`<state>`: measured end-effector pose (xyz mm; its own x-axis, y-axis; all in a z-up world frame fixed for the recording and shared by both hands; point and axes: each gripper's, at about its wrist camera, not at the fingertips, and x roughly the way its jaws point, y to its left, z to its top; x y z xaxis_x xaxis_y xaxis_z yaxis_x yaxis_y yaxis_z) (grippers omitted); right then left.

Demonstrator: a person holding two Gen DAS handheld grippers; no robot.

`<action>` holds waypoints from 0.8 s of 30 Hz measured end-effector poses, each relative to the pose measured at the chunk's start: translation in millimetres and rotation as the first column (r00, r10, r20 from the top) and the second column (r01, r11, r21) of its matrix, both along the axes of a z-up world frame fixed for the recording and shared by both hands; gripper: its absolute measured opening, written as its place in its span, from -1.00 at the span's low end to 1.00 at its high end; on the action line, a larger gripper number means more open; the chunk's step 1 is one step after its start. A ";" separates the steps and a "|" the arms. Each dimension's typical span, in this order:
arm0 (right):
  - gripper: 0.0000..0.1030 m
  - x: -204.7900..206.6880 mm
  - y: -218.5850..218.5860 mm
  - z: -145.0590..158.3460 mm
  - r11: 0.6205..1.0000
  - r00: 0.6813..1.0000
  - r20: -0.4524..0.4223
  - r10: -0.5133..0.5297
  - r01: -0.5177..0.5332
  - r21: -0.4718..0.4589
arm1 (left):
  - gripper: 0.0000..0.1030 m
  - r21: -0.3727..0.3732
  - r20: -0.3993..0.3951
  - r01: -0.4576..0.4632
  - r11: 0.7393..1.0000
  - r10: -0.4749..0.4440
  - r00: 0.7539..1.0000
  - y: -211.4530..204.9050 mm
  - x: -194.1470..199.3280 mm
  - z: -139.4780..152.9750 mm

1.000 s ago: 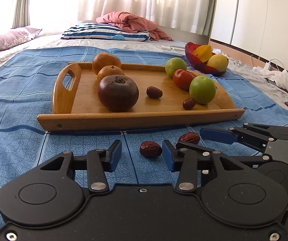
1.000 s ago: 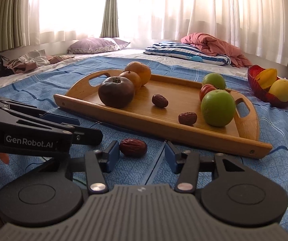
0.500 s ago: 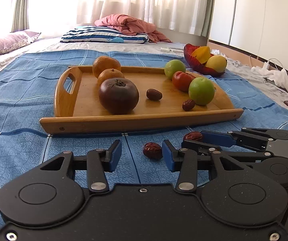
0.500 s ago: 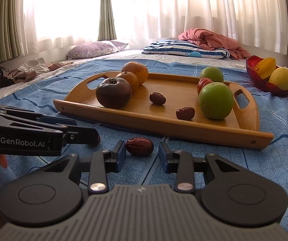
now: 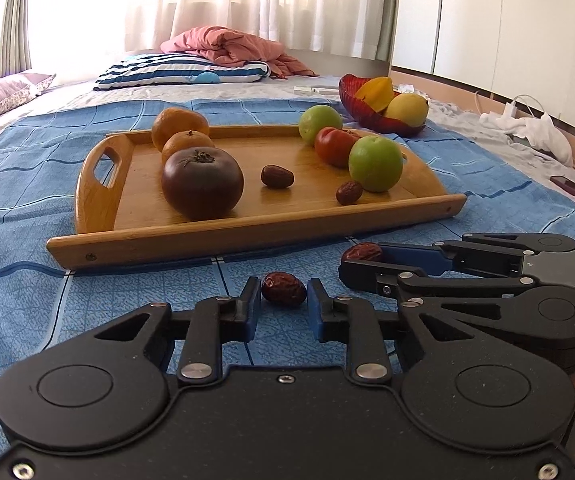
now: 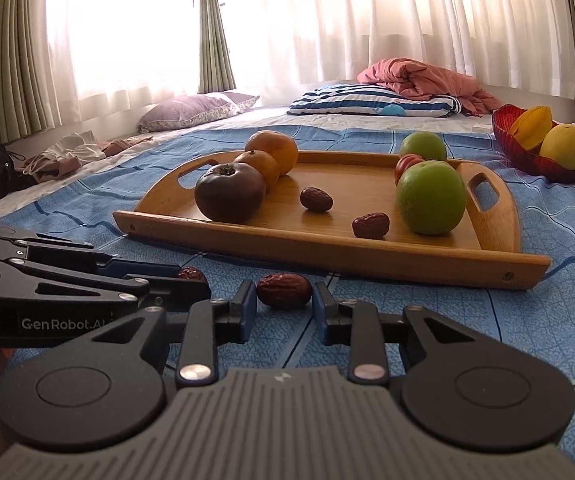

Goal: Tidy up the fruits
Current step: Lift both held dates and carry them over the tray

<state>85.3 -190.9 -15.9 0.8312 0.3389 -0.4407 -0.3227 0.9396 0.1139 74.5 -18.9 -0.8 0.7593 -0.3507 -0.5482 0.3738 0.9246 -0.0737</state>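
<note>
The left gripper [image 5: 283, 306] has its blue-padded jaws drawn in tight on a wrinkled dark-red dried date [image 5: 283, 288] lying on the blue patterned bedspread [image 5: 27, 312], the fruit's long axis running crosswise from pad to pad. Just to its right, the right gripper [image 6: 284, 308] is closing on a second wrinkled red date [image 6: 284, 290], which sits between its pads, also lying sideways across the gap; whether those pads press it yet I cannot tell for certain. Directly ahead of both grippers lies the oblong wooden tray with cut-out handles [image 5: 247, 236], its near rim close to the dates. On it sit two more dates, a dark purple-brown tomato-like fruit [image 5: 202, 183], two oranges behind that, and green and red fruits toward the right end. Beyond the tray's far right corner stands a red bowl of yellow fruit [image 5: 371, 116]. This looks like the pick-up step; next, I judge, both dates want lifting clear of the rim and setting down in the bare middle.
</note>
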 end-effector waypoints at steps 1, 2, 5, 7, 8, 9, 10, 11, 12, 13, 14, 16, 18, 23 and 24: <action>-0.31 -0.3 0.0 -0.2 1.000 1.000 0.002 -0.001 0.001 0.001 | -0.54 0.002 0.002 -0.002 1.000 0.002 1.000 -0.6 0.0 -0.1; -0.32 -0.5 0.4 0.0 1.000 1.000 0.004 -0.001 0.001 0.000 | -0.54 0.003 0.001 -0.004 1.000 0.004 1.000 -1.1 0.4 -0.2; -0.32 -1.1 -0.6 -0.3 1.000 1.000 0.007 -0.005 0.005 0.004 | -0.55 0.008 0.005 -0.014 1.000 0.014 1.000 -2.2 0.6 -0.5; -0.32 -1.8 -1.1 -0.3 1.000 1.000 0.011 -0.010 0.010 0.009 | -0.55 0.019 0.016 -0.019 1.000 0.018 1.000 -4.0 -0.7 0.4; -0.33 -2.5 -0.9 -0.2 1.000 1.000 0.017 -0.015 0.015 0.009 | -0.55 0.024 0.022 -0.020 1.000 0.020 1.000 -5.0 -1.1 0.8; -0.33 -3.4 -1.2 0.0 1.000 0.999 0.024 -0.021 0.021 0.011 | -0.55 0.026 0.029 -0.022 0.999 0.022 0.999 -6.1 -2.2 1.8; -0.33 -4.8 -1.7 0.6 0.999 0.999 0.034 -0.031 0.030 0.013 | -0.55 0.026 0.035 -0.024 0.999 0.023 0.999 -6.7 -2.6 3.1; -0.33 -5.6 -2.5 1.0 0.999 0.999 0.039 -0.037 0.037 0.017 | -0.55 0.025 0.040 -0.026 0.999 0.025 0.999 -7.1 -2.8 4.7; -0.33 -5.8 -4.1 1.8 0.999 0.998 0.042 -0.042 0.041 0.025 | -0.55 0.023 0.046 -0.028 0.999 0.027 0.999 -7.4 -3.0 6.3; -0.33 -5.6 -5.5 2.6 0.998 0.998 0.041 -0.047 0.046 0.034 | -0.55 0.022 0.054 -0.032 0.999 0.031 0.998 -8.0 -3.8 8.7; -0.33 -5.3 -6.9 3.7 0.998 0.998 0.039 -0.052 0.051 0.042 | -0.55 0.022 0.062 -0.036 0.999 0.035 0.997 -8.3 -4.1 10.7; -0.33 -4.9 -9.7 6.9 0.996 0.997 0.040 -0.063 0.061 0.058 | -0.55 0.028 0.072 -0.043 0.999 0.040 0.997 -9.3 -3.9 14.3; -0.33 -4.9 -12.3 10.1 0.995 0.996 0.043 -0.072 0.069 0.072 | -0.55 0.037 0.075 -0.052 0.998 0.049 0.996 -10.2 -3.2 16.9; -0.34 -5.3 -14.9 14.7 0.992 0.994 0.047 -0.095 0.091 0.083 | -0.56 0.033 0.092 -0.063 0.997 0.059 0.994 -9.5 -3.4 24.9; -0.34 -5.4 -14.7 15.4 0.992 0.994 0.048 -0.098 0.094 0.081 | -0.55 0.034 0.096 -0.065 0.997 0.061 0.993 -9.5 -3.8 26.6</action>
